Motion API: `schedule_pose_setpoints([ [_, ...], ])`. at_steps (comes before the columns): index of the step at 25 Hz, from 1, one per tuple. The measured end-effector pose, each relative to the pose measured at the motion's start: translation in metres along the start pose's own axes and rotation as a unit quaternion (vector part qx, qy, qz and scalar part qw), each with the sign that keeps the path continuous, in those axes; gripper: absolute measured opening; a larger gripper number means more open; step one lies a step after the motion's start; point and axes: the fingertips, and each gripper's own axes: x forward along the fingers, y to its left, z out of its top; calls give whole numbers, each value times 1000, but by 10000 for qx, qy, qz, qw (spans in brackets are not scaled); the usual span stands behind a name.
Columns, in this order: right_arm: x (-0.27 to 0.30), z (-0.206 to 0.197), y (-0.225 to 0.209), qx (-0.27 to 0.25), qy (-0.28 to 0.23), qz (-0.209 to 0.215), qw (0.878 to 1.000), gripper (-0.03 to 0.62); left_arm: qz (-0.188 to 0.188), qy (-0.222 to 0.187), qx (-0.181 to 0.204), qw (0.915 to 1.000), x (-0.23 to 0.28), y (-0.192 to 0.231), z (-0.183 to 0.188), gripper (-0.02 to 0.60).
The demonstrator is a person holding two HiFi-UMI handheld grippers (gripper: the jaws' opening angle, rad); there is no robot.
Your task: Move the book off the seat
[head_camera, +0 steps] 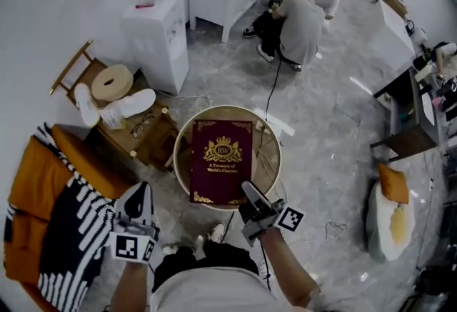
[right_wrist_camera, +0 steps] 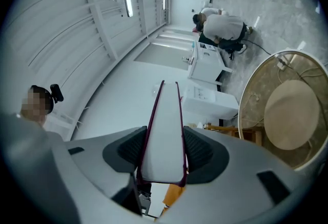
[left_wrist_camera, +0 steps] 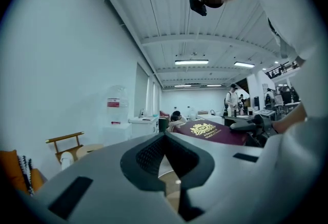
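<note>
Head view overhead, all 3 share book (head_camera: 222, 160)

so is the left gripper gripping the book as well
No, the left gripper has its jaws together with nothing between them, and the maroon book is clamped only in the right gripper.

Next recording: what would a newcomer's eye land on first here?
A maroon book with a gold crest sits at the centre of the head view, over the round seat, its near edge pinched by the fingers of the right gripper. At the left is an orange chair draped with a striped throw. At the top, two people crouch.
</note>
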Motion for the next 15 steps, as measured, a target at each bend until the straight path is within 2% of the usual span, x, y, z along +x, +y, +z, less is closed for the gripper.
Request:
schedule_pose_setpoints([
  [3, -25, 20, -8, 67, -311, -33, 9995, 236, -381, -41, 139, 9992, 35, -32, 12, 17],
  [8, -59, 45, -17, -129, -650, -308, 9973, 236, -739, -98, 179, 9971, 74, -61, 25, 17],
  [11, -82, 58, -15, -182, -952, -430, 9944, 236, -1173, -118, 270, 9927, 92, -86, 31, 17],
  [15, -100, 60, -10, -326, -1337, -599, 9887, 236, -1670, -195, 104, 9857, 108, -103, 27, 17],
])
